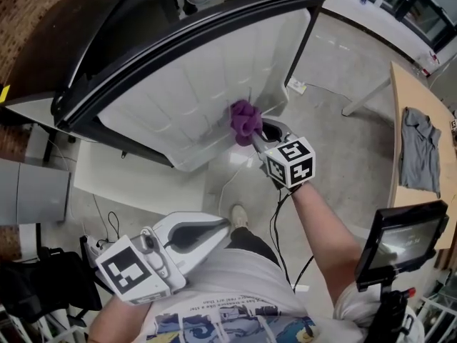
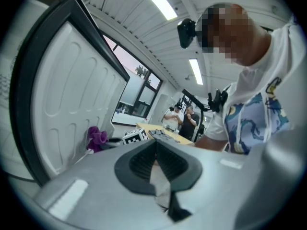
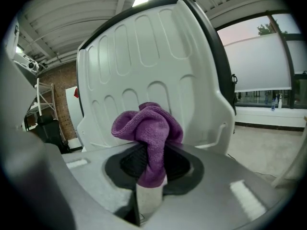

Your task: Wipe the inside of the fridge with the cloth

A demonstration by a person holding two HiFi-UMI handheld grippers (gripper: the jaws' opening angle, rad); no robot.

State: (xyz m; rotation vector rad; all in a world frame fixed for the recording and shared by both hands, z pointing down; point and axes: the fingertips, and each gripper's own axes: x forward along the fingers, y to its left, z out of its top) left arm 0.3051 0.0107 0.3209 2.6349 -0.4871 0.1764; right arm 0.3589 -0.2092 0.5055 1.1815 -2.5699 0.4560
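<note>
Closest to you, your left gripper [image 1: 223, 225] hangs low by your torso, its jaws brought together with nothing between them; in its own view [image 2: 156, 163] the pads meet along one line. Your right gripper [image 1: 261, 130] reaches forward at arm's length; its jaws are clamped on the purple cloth [image 1: 244, 120], which runs down between the pads and bunches out above them [image 3: 148, 128]. The bunched end of the cloth lies against the fridge's white liner [image 1: 186, 102], near the lower right corner of the ribbed panel; a black frame [image 1: 178, 38] runs round the liner. Past it lies bare concrete floor [image 1: 335, 163]; off to your right, a wooden table [image 1: 403, 84] carries a grey shirt [image 1: 420, 148].
</note>
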